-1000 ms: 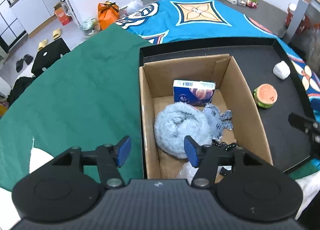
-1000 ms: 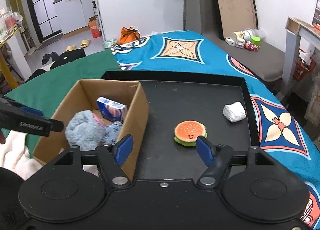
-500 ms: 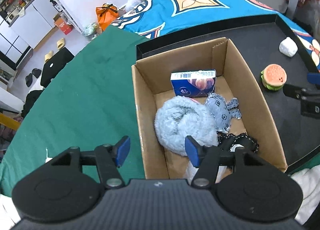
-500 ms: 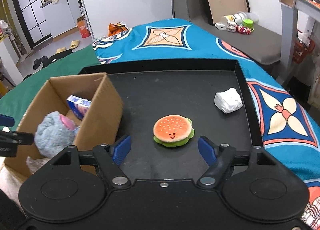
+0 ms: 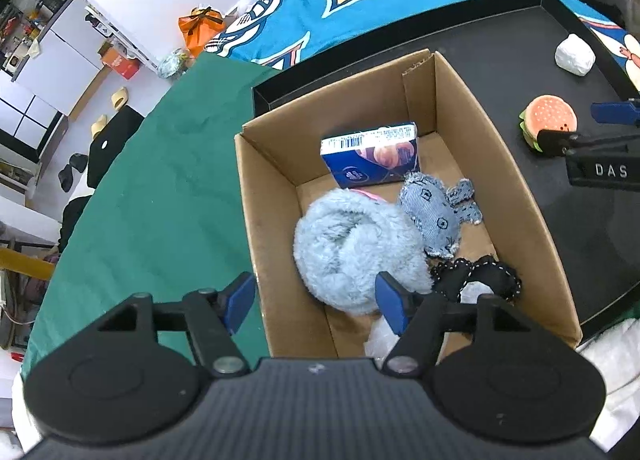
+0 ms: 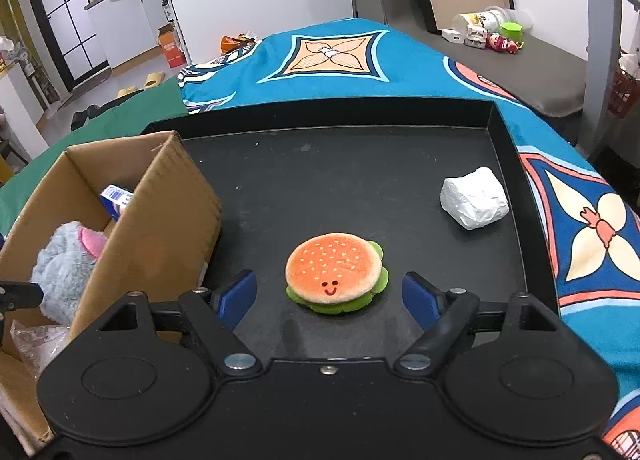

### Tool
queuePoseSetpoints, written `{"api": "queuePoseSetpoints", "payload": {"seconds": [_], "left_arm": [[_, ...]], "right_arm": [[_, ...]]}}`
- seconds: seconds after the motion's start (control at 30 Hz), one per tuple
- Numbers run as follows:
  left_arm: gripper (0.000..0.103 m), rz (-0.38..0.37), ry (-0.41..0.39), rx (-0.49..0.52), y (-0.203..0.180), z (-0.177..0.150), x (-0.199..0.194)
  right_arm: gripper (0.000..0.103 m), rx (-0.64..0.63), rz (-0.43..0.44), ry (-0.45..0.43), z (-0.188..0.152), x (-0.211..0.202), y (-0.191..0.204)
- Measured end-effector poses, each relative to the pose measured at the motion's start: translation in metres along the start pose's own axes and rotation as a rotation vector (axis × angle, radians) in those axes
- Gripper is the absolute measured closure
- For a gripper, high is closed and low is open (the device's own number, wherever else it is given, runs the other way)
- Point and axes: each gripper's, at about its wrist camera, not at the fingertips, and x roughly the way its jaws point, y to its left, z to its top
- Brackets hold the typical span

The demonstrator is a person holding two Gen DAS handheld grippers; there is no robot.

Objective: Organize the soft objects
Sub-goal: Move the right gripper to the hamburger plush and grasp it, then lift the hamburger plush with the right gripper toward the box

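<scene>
On the black tray (image 6: pixel 516 163), a cardboard box (image 5: pixel 516 195) holds a fluffy blue toy (image 5: pixel 348 248); above its near end the left gripper (image 5: pixel 316 300) hovers wide open, while the right gripper (image 6: pixel 330 296), equally wide, flanks the burger plush (image 6: pixel 334 272) without touching.

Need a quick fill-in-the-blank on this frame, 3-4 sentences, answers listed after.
1. The plush burger lies on the black tray, between the open fingers of the ____ gripper.
2. The blue packet stands inside the ____ box.
3. The white wrapped bundle lies on the tray, ____ the box.
4. The left gripper is ____, hovering over the box's left wall.

Missing words: right; cardboard; outside; open
</scene>
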Motion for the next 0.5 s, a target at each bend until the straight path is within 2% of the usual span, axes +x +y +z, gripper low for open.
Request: {"api": "queuePoseSetpoints", "payload": {"seconds": [0.3,0.37,0.4,0.5], "left_arm": [[0.036,0.038,0.017,0.034,-0.009,0.003,0.000],[0.036,0.043,0.019,0.039,-0.010,0.003,0.000],[0.036,0.045,0.020,0.041,-0.010,0.003,0.000],[0.036,0.050,0.019,0.044,-0.011,0.003,0.000]], "right_arm": [[0.026,-0.042,-0.022,0.019,0.002,0.012,0.001],[0.041,-0.054,-0.028,0.044,0.000,0.016,0.001],[0.057,-0.056,-0.028,0.057,-0.001,0.018,0.001],[0.064,-0.060,-0.036,0.061,-0.003,0.015,-0.002]]}}
